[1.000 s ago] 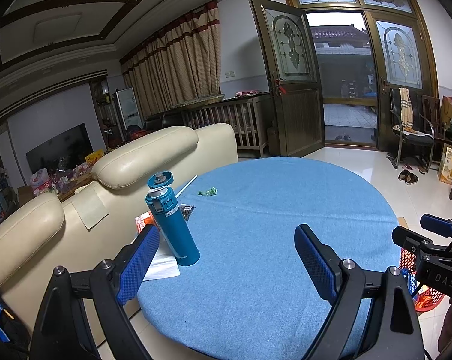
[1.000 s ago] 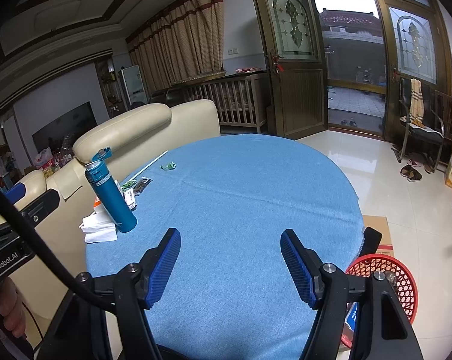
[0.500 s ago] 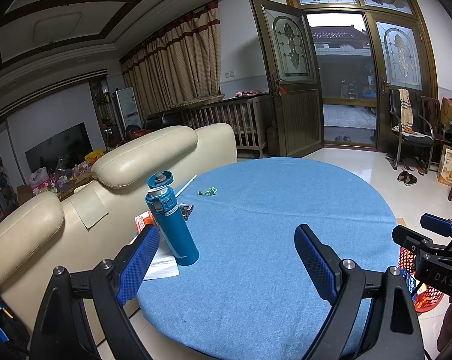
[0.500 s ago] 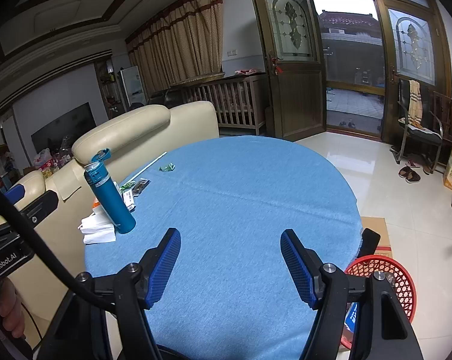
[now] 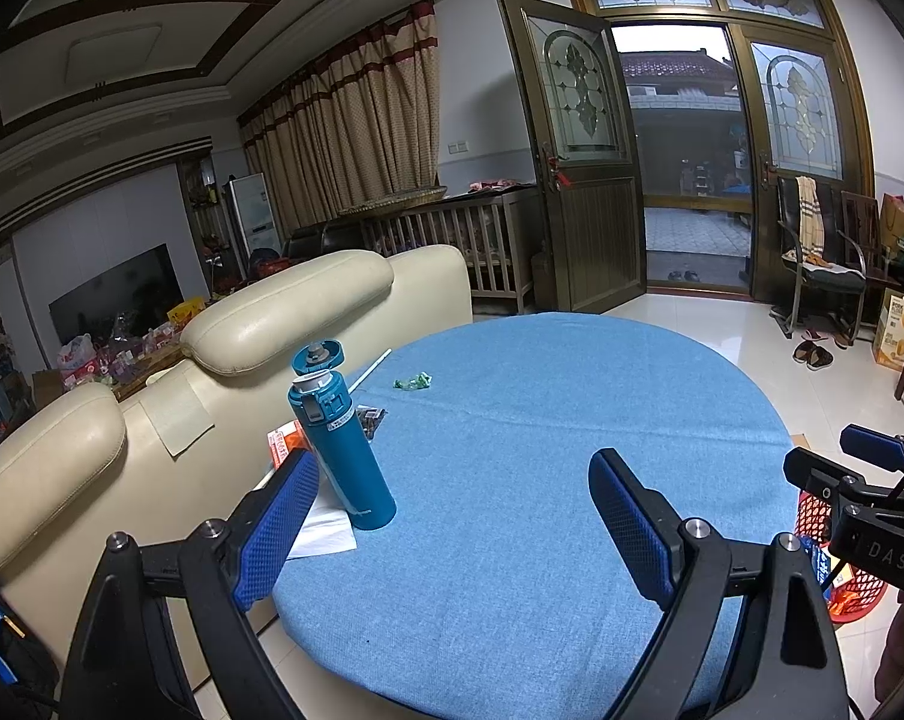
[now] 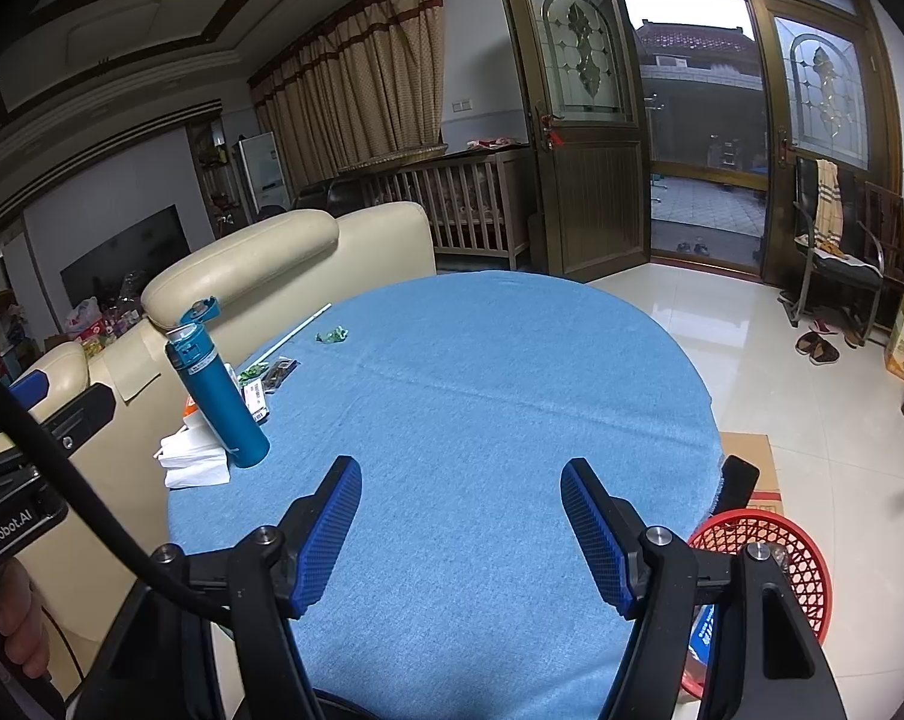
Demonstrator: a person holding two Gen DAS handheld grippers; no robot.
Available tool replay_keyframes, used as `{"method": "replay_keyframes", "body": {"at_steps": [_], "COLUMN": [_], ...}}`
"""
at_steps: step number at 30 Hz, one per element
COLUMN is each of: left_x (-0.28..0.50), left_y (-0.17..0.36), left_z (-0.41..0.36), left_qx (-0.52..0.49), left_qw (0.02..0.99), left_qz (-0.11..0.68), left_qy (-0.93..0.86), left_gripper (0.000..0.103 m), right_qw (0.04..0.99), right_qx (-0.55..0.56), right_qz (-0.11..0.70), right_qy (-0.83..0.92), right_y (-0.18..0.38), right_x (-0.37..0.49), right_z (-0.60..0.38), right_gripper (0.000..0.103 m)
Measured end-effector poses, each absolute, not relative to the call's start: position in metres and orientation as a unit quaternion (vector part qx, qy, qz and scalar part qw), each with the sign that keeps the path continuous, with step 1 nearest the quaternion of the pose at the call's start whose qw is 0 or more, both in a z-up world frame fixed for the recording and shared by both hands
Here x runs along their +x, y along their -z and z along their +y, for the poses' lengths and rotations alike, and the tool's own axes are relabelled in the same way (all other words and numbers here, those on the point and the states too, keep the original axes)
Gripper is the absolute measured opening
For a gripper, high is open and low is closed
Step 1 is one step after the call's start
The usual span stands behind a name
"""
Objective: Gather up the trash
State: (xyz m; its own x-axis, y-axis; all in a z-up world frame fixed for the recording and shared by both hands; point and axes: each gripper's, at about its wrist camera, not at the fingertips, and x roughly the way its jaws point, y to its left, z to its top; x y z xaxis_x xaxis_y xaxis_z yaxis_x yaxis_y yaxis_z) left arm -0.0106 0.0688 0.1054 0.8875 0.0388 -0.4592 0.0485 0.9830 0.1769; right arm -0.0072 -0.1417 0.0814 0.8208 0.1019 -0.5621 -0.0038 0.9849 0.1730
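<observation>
Blue cloth covers the round table (image 5: 541,420), and both grippers hang above its near edge with nothing between their fingers. The left gripper (image 5: 452,516) has its jaws wide apart, and the right gripper (image 6: 460,531) is spread open in the same way. Trash lies at the far left edge of the table: a small green crumpled wrapper (image 5: 413,383) sits alone on the cloth, and nearer, close behind the bottle, there are a dark wrapper (image 6: 281,372) and another green wrapper (image 6: 252,372). A thin white stick (image 6: 296,333) lies along the left edge, just beside the cream sofa (image 5: 242,324) that stands against the table. A teal bottle (image 5: 341,450) stands upright near the left edge with its lid flipped open, and its base touches a folded white tissue (image 6: 194,459). An orange and white packet (image 5: 284,444) lies behind the bottle at the left edge, partly hidden by it. On the floor, at the right side of the table, stands a red mesh basket (image 6: 799,564) with something blue inside; what this is, I cannot tell. A brown cardboard sheet (image 6: 748,456) lies on the floor behind the basket.
</observation>
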Motion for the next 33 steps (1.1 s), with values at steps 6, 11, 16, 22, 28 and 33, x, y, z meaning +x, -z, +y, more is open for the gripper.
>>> {"method": "replay_keyframes", "body": {"at_steps": [6,11,16,22,28,33], "left_x": [-0.0112,-0.0111,-0.0110,-0.0116,-0.0116,-0.0119], "left_y": [-0.1046,-0.1051,-0.1054,-0.1051,-0.1055,-0.1065], "left_z": [0.0688,0.0679,0.0676,0.0662,0.0653,0.0645], "left_qx": [0.093,0.093,0.094,0.094,0.096,0.097], "left_qw": [0.967,0.967,0.966,0.966,0.966,0.966], "left_qz": [0.238,0.239,0.240,0.240,0.240,0.240], "left_qy": [0.004,0.006,0.007,0.008,0.011,0.011], "left_gripper": [0.092,0.092,0.092,0.092,0.092,0.092], "right_qw": [0.950,0.950,0.950,0.950,0.950,0.950], "right_qx": [0.082,0.083,0.082,0.082,0.082,0.082], "right_qz": [0.298,0.298,0.300,0.300,0.300,0.300], "right_qy": [-0.028,-0.028,-0.028,-0.028,-0.028,-0.028], "right_y": [-0.0812,-0.0816,-0.0810,-0.0807,-0.0805,-0.0806], "right_x": [-0.0073,-0.0075,-0.0073,-0.0071,-0.0071,-0.0070], "right_z": [-0.1417,-0.1422,-0.1422,-0.1417,-0.1419,-0.1416], "right_gripper": [0.073,0.073,0.073,0.073,0.073,0.073]}}
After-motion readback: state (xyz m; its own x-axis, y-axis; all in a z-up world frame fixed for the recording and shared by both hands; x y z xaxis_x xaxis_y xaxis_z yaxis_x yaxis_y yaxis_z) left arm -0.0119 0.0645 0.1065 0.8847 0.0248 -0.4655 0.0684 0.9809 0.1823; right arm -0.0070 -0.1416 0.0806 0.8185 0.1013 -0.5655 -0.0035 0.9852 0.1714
